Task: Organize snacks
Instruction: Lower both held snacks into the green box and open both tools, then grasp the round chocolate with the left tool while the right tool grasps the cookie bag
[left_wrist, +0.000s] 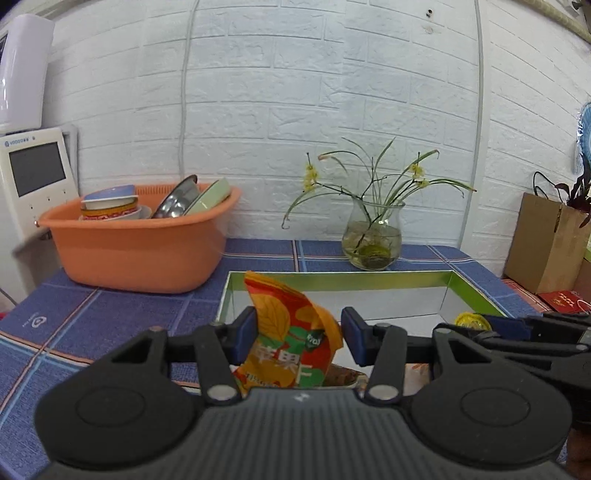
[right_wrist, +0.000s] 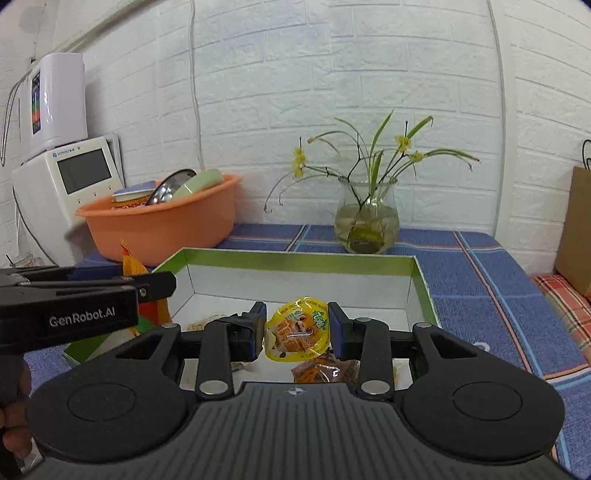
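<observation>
My left tongs (left_wrist: 298, 334) grip an orange snack bag (left_wrist: 288, 332), my right tongs (right_wrist: 296, 326) pinch a yellow jelly cup (right_wrist: 297, 332), both above the green-rimmed box (right_wrist: 295, 260). A few snacks already lie inside; these two remain to drop.

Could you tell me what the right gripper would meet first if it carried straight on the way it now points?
Probably the white inner back wall of the green-rimmed cardboard box. The right gripper, holding a yellow round jelly cup, aims slightly downward over the box's floor, so it may touch that first; depth is unclear.
</observation>
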